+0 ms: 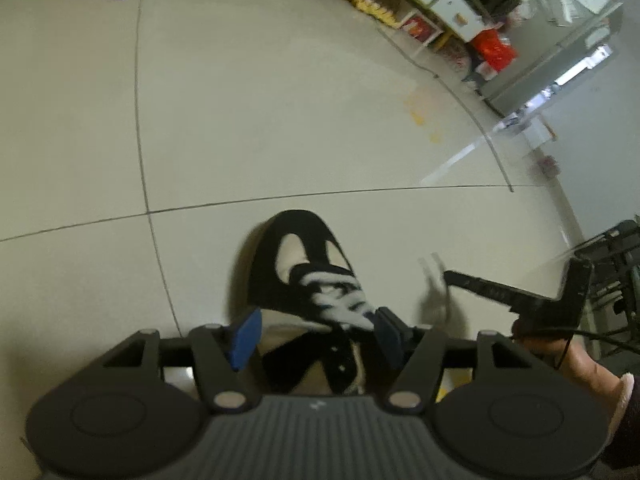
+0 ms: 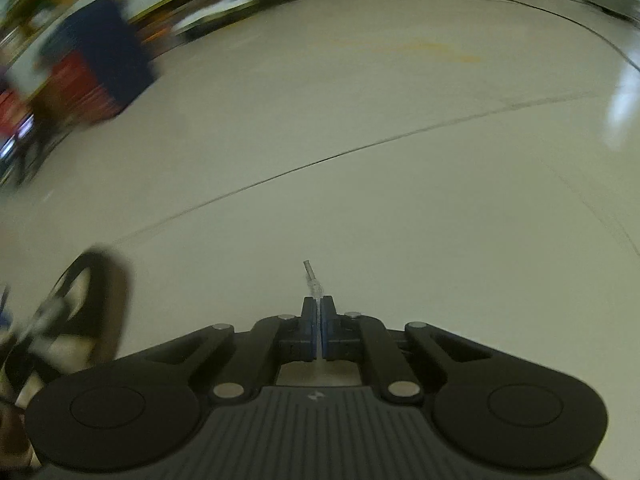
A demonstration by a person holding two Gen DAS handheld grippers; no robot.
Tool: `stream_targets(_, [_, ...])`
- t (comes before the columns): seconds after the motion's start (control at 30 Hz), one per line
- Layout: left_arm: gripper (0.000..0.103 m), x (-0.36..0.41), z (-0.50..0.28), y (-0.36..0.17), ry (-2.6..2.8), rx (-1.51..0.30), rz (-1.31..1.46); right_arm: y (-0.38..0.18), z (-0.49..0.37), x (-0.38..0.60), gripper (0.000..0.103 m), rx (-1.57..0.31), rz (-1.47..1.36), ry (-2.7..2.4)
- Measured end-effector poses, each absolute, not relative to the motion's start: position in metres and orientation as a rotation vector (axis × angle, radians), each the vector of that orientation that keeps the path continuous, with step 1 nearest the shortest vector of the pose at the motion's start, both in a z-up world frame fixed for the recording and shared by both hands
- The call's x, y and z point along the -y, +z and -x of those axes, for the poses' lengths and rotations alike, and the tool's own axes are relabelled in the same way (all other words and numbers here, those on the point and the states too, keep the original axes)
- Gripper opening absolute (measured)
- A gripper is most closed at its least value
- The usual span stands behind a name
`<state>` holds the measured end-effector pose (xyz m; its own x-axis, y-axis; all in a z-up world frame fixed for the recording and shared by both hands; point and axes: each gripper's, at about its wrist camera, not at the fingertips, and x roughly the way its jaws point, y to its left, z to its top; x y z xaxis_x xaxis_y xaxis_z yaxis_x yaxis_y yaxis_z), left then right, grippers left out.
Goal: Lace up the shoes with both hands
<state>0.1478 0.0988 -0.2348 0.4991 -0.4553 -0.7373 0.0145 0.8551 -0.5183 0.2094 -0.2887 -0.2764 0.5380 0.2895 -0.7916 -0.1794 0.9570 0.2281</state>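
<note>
Pale glossy tiled floor (image 1: 280, 100) is stretching out ahead of both tongs, with cluttered shelves (image 1: 420, 8) far off at the back. The left gripper (image 1: 316, 334) is hanging released, its blue pads straddling the black-and-cream sneaker (image 1: 300, 264) without pressing, probably steadying it. The right gripper (image 2: 318, 330) is sitting clenched on the thin white lace end (image 2: 312, 280), its tip poking just past the jaws, well off to the sneaker's side, looks like for threading.

light: bright, even | glare: floor (image 1: 452, 168) at right | blur: right wrist view's left edge smeared | distortion: fisheye bending at edges
</note>
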Motion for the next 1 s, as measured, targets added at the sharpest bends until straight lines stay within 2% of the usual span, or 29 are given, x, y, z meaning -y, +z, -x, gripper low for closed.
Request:
stream_targets(0.03, [0.065,-0.097,-0.146,-0.236,-0.307,-1.015,0.474,-0.277,-0.207,0.286,0.005,-0.978,-0.109,0.291])
stream_targets(0.07, [0.065,-0.096,-0.145,-0.239,-0.315,-1.023,0.455,-0.278,-0.207,0.285,0.012,-0.994,-0.105,0.294])
stream_targets(0.1, [0.065,-0.095,-0.147,-0.242,-0.321,-1.036,0.437,-0.281,-0.209,0.285,0.026,-1.012,-0.106,0.292])
stream_targets(0.13, [0.065,-0.094,-0.149,-0.244,-0.328,-1.046,0.421,-0.282,-0.210,0.285,0.030,-1.026,-0.105,0.285])
stream_targets(0.47, [0.065,-0.102,-0.154,-0.234,-0.292,-1.006,0.521,-0.278,-0.210,0.266,0.032,-1.029,0.037,0.260])
stream_targets(0.53, [0.065,-0.101,-0.153,-0.240,-0.295,-1.038,0.508,-0.284,-0.206,0.266,0.028,-0.996,0.059,0.265])
stream_targets(0.57, [0.064,-0.101,-0.154,-0.243,-0.288,-1.052,0.509,-0.285,-0.205,0.265,0.011,-0.988,0.075,0.274])
stream_targets(0.6, [0.062,-0.103,-0.156,-0.244,-0.276,-1.064,0.519,-0.284,-0.206,0.263,0.002,-0.992,0.094,0.291])
stream_targets(0.8, [0.062,-0.111,-0.163,-0.232,-0.295,-1.011,0.680,-0.244,-0.194,0.239,0.002,-0.894,0.076,0.432])
stream_targets(1.0, [0.062,-0.107,-0.182,-0.247,-0.314,-1.047,0.857,-0.207,-0.190,0.180,0.002,-0.843,0.080,0.672])
